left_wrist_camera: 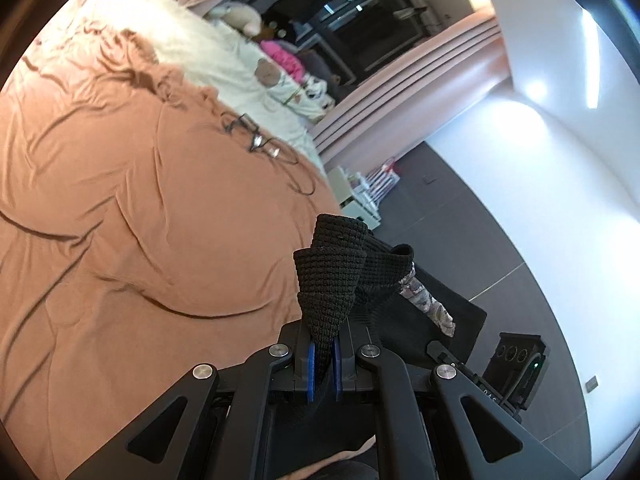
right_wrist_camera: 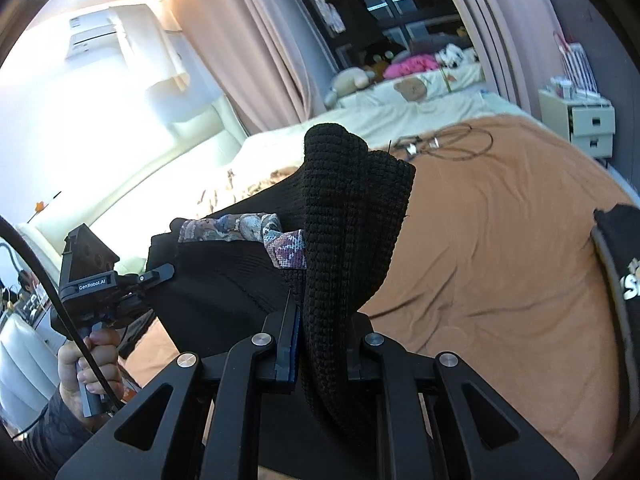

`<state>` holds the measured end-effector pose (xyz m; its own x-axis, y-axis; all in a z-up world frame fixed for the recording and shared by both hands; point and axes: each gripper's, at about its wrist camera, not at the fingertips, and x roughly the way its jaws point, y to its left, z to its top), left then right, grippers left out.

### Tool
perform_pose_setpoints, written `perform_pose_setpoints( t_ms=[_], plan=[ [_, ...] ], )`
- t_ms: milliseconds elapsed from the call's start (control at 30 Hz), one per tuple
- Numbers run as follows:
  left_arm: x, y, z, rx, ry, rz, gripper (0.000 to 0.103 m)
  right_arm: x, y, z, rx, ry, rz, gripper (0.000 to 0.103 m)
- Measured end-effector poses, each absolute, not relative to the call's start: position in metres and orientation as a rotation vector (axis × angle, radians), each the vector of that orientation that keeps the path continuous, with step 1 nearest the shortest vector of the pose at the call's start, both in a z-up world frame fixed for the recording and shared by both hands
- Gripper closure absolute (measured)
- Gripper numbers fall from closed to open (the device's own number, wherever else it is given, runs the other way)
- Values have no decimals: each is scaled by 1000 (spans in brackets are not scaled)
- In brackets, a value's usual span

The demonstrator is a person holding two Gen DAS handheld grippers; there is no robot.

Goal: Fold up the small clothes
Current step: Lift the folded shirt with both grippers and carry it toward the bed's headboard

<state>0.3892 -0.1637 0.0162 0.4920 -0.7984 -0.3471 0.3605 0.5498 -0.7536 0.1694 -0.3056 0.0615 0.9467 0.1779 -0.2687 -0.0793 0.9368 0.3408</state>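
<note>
Both grippers are clamping the same black knit (left_wrist_camera: 332, 280): left gripper (left_wrist_camera: 324, 364) and right gripper (right_wrist_camera: 320, 344) each pinching a bunched edge, so it's hanging between them above the bed (left_wrist_camera: 120, 200), neither nearer.

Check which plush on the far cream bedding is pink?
The bright pink plush, right of the beige teddy bear; the black-and-white one sits further right.

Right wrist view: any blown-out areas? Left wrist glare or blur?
Right wrist view: the white wall at upper left is overexposed, its detail washed out; the black knitted garment stays sharp. Left wrist view: a bright glare patch on the white wall; the orange bedsheet is slightly soft, with strong fisheye bending.
</note>
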Motion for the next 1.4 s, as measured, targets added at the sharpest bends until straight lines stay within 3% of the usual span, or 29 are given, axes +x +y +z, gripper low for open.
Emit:
perform_pose_setpoints(
  t_ms=[767, 1033, 1400],
  plan=[
    [246, -66, 152, -606, 487, -712, 97, 45, -229, 86, 257, 137, 316, 92],
    [234, -1, 174, -607, 403, -675, 97, 133, -225, 99, 202, 141, 392, 92],
    [241, 99, 145, -662, 358, -584, 97, 208, -193, 102, 139, 182, 499, 92]
  ],
)
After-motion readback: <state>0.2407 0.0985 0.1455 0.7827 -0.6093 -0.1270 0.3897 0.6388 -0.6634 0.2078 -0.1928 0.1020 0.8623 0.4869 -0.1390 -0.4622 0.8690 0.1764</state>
